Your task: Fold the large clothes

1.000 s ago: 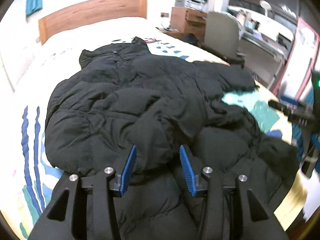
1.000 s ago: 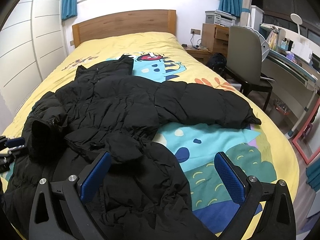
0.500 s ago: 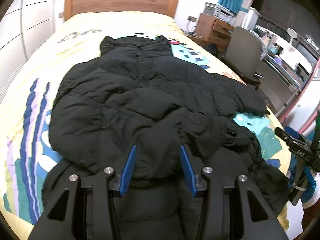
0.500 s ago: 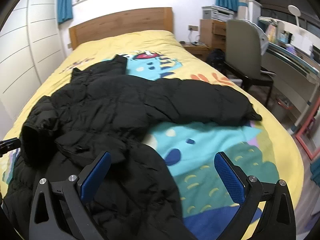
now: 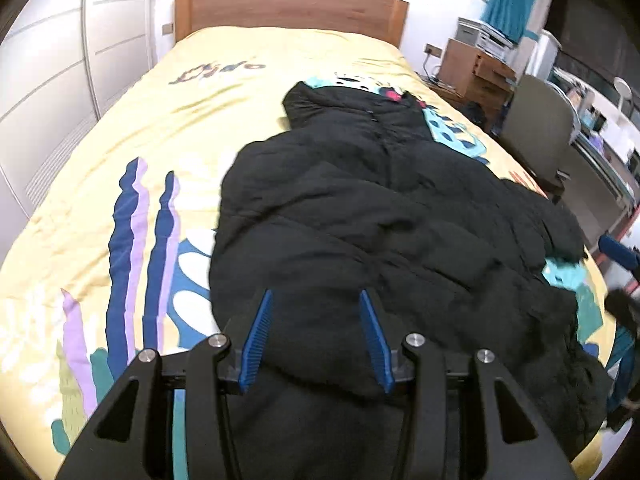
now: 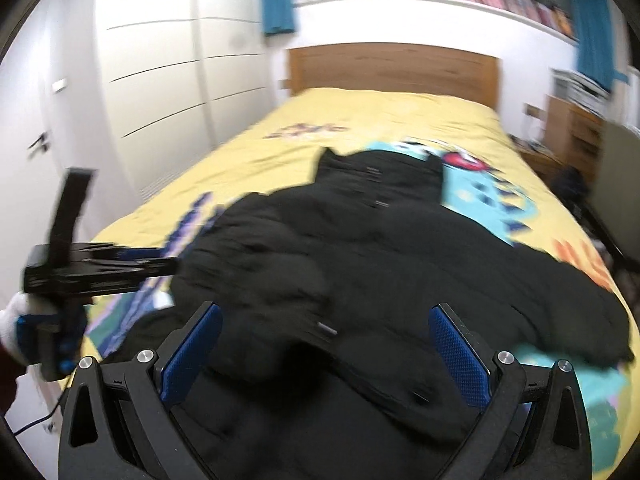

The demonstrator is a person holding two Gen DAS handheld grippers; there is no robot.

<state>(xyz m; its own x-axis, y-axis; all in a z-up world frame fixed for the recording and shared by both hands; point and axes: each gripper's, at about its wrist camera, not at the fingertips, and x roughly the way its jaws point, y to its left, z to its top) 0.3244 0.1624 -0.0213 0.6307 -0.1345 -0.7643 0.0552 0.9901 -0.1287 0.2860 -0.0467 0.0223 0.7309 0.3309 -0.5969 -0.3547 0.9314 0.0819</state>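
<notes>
A large black puffer jacket lies spread on the yellow patterned bed cover, collar towards the headboard. My left gripper sits at the jacket's near left part, and a thick fold of it fills the gap between the blue pads. In the blurred right wrist view the jacket spreads below my right gripper, whose jaws stand wide apart above the fabric with nothing pinched. The left gripper shows there at the left, held by a white-gloved hand, with its tip at the jacket's left edge.
The wooden headboard closes the far end of the bed. White wardrobe doors run along the left side. A wooden nightstand, a grey chair and a desk stand to the right.
Both hands have swung left across the bed. The right gripper's view now centres over the jacket, and the left gripper looms larger at its left edge. The left gripper's jaw gap is unchanged.
</notes>
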